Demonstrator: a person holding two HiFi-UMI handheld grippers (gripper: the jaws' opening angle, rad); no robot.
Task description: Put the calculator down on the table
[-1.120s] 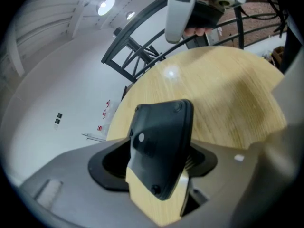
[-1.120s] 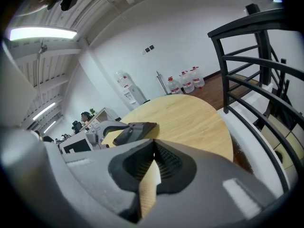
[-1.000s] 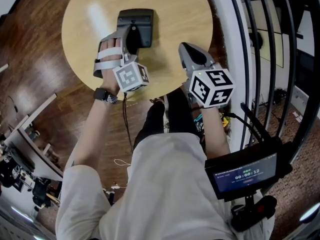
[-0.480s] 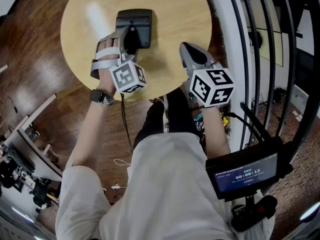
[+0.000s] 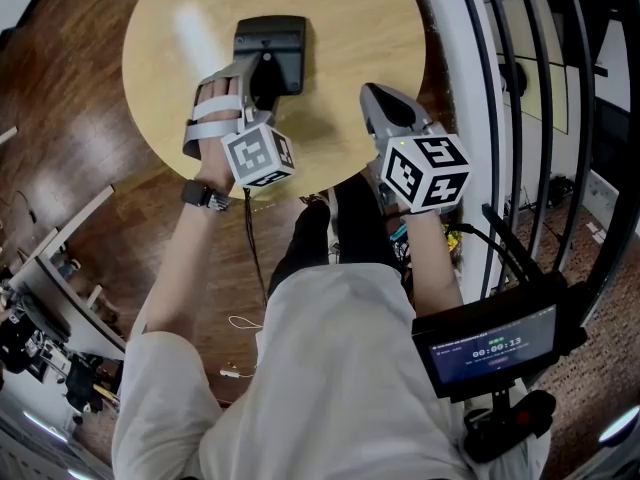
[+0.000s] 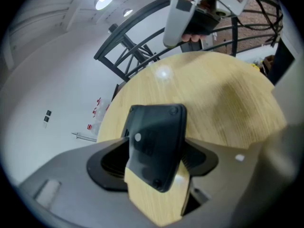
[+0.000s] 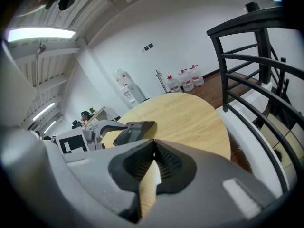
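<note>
Underfoot, glossy dark brown plank floor (image 5: 60, 98). At right, black curved metal railing (image 7: 218, 65). Low right, small black screen (image 5: 490, 348) with lit digits. Against far white wall (image 7: 190, 32), clear red-capped water bottles (image 7: 186, 82), near white water dispenser (image 7: 124, 87).

Charcoal calculator on pale wood, with grey tools on both sides.

The calculator (image 5: 270, 46) reads charcoal-black against the worktop (image 5: 350, 18), which is light honey wood with a fine straight grain. The left tool (image 5: 262, 76) is grey with black pads, and its cube is white with black square markers. The right tool (image 5: 377, 96) has the same grey body and the same black-on-white markers. Below, the floor (image 5: 70, 98) runs in deep reddish-brown planks, the railing (image 5: 520, 88) is black, and the person's clothes (image 5: 330, 368) are pale beige.
</note>
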